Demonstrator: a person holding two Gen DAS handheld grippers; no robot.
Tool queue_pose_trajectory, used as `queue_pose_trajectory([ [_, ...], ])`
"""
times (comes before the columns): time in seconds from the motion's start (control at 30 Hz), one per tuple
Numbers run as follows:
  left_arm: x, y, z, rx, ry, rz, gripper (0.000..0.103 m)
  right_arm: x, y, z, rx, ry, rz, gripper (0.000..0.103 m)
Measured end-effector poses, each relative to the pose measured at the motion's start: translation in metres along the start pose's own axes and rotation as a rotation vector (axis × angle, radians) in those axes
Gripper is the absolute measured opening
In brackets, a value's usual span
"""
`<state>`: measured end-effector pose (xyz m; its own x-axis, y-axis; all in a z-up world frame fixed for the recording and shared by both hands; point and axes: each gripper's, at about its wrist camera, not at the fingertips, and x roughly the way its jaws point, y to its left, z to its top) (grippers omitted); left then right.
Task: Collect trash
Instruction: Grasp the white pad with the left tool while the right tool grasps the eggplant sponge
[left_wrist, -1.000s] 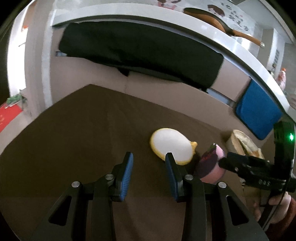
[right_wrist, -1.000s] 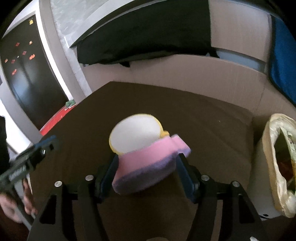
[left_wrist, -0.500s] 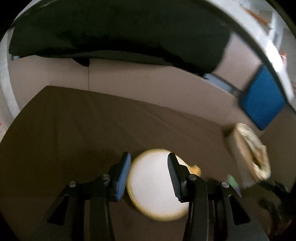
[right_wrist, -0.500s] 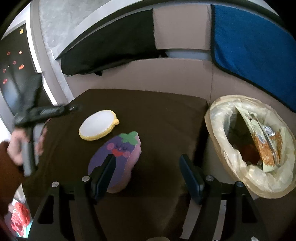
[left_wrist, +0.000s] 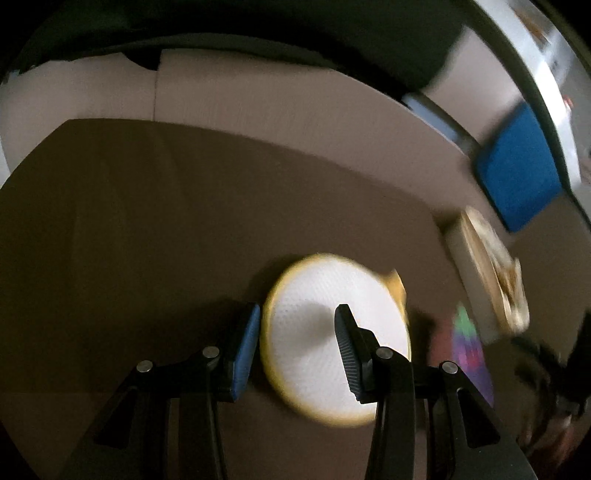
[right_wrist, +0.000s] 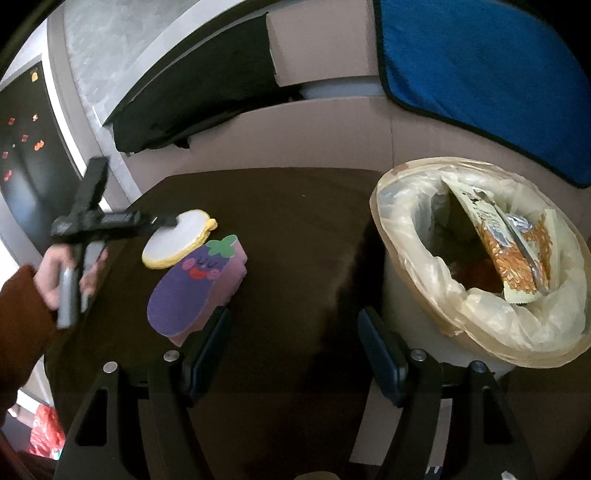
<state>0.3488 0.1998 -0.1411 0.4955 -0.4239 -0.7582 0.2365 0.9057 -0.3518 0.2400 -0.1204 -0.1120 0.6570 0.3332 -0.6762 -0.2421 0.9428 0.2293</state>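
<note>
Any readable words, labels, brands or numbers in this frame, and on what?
None can be read.
Wrapper in the bin: orange print, too crumpled and small to read.
Eggplant sponge: a cartoon face only, no text.
Round sponge: plain white and yellow, no text.
Wall stickers in the left wrist view: blurred, unreadable.

The left gripper (left_wrist: 295, 343) tilts steeply downward, its jaws partly apart and gripping nothing, having just been opening. The right gripper (right_wrist: 295, 343) also angles downward, its jaws spread wide and empty, likewise just opened further. In the right wrist view, the person's left hand (right_wrist: 64, 275), in a brown sleeve (right_wrist: 18, 325), grasps its gripper's handle.
</note>
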Motion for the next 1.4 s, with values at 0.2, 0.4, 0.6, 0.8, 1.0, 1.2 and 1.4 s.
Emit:
queue_pose_trajectory([
  [0.2, -0.022, -0.031, -0.042, 0.053, 0.016, -0.037, 0.044, 0.005, -0.002, -0.006, 0.027, 0.011, 0.034, 0.068],
  [0.4, -0.015, -0.029, -0.032, -0.055, -0.005, -0.007, 0.043, 0.006, 0.005, -0.011, 0.019, 0.014, 0.053, 0.068],
  [0.6, -0.011, -0.043, -0.018, -0.057, -0.049, 0.002, 0.018, 0.001, 0.012, -0.010, 0.013, 0.005, 0.068, 0.068],
  [0.8, -0.034, -0.083, -0.009, -0.006, -0.101, -0.107, 0.018, 0.020, 0.028, 0.002, 0.004, 0.026, 0.140, 0.068],
  [1.0, -0.039, -0.107, -0.002, 0.069, -0.118, -0.095, 0.025, 0.041, 0.030, 0.002, 0.030, 0.059, 0.146, 0.067],
  [1.2, -0.016, -0.114, 0.005, 0.043, -0.108, -0.074, 0.029, 0.041, 0.018, -0.005, 0.074, 0.058, 0.180, 0.067],
  [1.4, -0.003, -0.117, 0.007, 0.009, -0.095, -0.113, 0.026, 0.042, 0.016, -0.004, 0.065, 0.053, 0.184, 0.067],
])
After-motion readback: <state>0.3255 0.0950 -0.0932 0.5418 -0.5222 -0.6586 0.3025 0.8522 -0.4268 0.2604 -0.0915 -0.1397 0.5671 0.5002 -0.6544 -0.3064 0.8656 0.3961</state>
